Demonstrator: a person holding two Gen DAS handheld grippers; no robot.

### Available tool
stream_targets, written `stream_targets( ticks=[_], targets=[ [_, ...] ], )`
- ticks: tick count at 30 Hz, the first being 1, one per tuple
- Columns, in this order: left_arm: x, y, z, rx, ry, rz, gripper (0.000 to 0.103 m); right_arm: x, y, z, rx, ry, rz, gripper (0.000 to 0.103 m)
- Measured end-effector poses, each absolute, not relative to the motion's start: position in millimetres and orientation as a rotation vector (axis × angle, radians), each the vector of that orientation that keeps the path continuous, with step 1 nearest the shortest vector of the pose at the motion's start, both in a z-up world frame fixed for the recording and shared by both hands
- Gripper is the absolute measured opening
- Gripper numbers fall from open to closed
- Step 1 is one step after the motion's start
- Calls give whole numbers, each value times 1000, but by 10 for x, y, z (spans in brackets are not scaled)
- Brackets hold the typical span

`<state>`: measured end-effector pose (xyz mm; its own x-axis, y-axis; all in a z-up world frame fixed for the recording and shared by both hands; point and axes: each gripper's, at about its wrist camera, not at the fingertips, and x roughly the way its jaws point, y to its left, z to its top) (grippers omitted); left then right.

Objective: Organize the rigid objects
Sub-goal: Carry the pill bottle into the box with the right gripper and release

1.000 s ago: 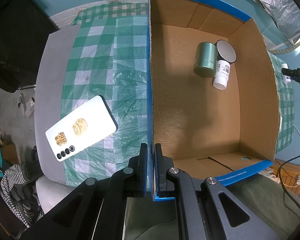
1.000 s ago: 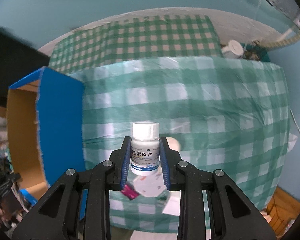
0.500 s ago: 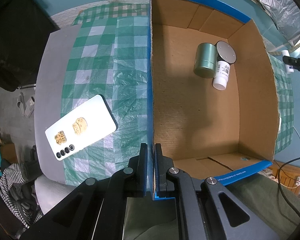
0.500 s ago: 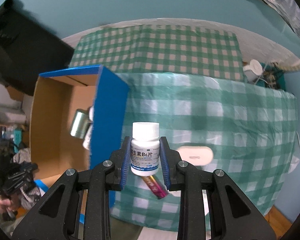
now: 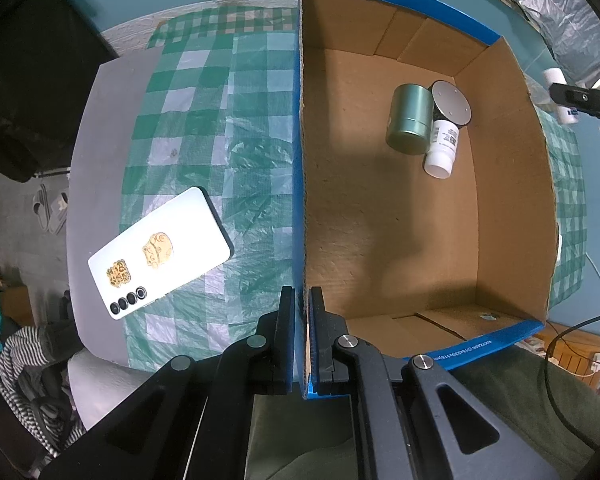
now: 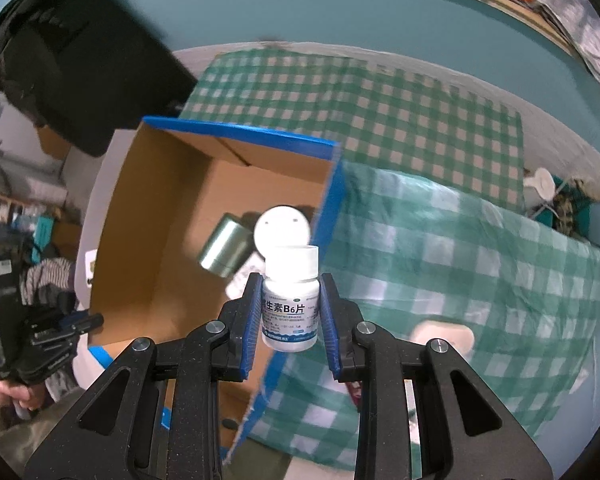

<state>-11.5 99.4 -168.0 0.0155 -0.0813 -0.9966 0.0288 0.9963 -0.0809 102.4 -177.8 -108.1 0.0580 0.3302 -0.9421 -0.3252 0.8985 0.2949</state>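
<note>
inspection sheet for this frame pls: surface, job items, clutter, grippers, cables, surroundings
Surface: table with green checked cloth under clear plastic.
Job's things: cardboard box holds a green tin, a round dark can and a lying white bottle; white phone face down left of the box.
Clutter: white oblong case on the cloth.
Grippers: left hand-held gripper shut on the box's left wall; right hand-held gripper shut on a pill bottle by the box's right wall.
Cables: black cable off the table edge.
Surroundings: teal floor, striped clothes.
</note>
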Motion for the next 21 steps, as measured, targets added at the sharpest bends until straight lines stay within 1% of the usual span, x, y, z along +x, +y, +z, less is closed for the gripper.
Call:
stream_targets(
  ticks=[10, 21],
  targets=[
    [-125, 1008, -1684, -48, 1548, -85, 6, 976, -1427, -1194, -99, 1448, 554, 27],
    [-116, 1023, -1683, -44, 1548, -87, 6, 934, -1305, -1370, -146, 1483, 557, 27]
  ],
)
